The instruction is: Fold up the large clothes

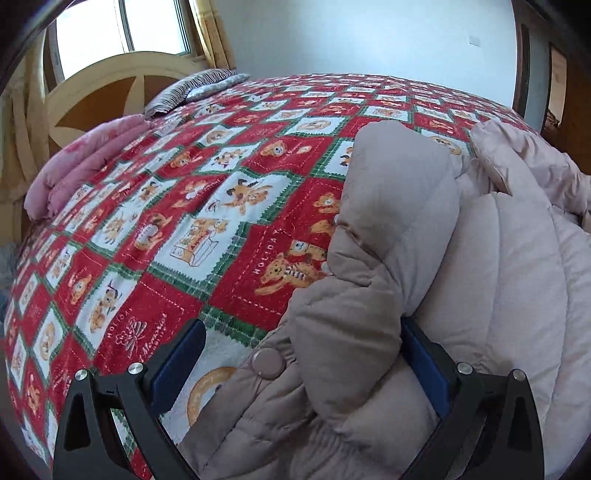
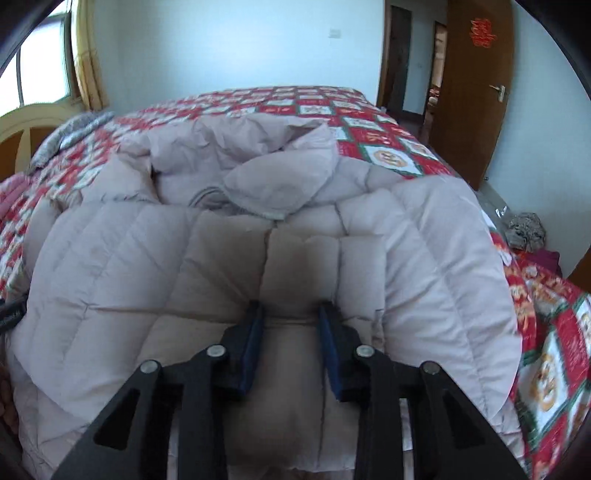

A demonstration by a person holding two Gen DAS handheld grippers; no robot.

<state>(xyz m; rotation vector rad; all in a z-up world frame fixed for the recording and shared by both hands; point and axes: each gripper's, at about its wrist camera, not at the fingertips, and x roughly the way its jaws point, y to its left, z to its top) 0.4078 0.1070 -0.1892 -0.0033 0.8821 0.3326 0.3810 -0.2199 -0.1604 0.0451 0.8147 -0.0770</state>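
Nearest in the left wrist view, the left gripper (image 1: 303, 354) stands spread wide around a bunched sleeve (image 1: 373, 258) of the pale pink puffer coat (image 1: 517, 280); the right blue pad touches the fabric, the left pad stands clear of it, and a round snap button (image 1: 267, 363) shows between the fingers. In the right wrist view the right gripper (image 2: 291, 332) is partly spread with its tips at the coat's (image 2: 221, 277) quilted back; whether the pads pinch fabric cannot be told. The coat lies on the near right part of the bed, on a red, white and green teddy-bear blanket (image 1: 207, 206), its hood (image 2: 258, 162) crumpled on the far side. Further left lie a folded pink quilt (image 1: 81, 166) and a striped pillow (image 1: 177, 96) by the cream headboard (image 1: 122, 74). Beyond are a window (image 1: 122, 29) and, far right, a wooden door (image 2: 476, 92).
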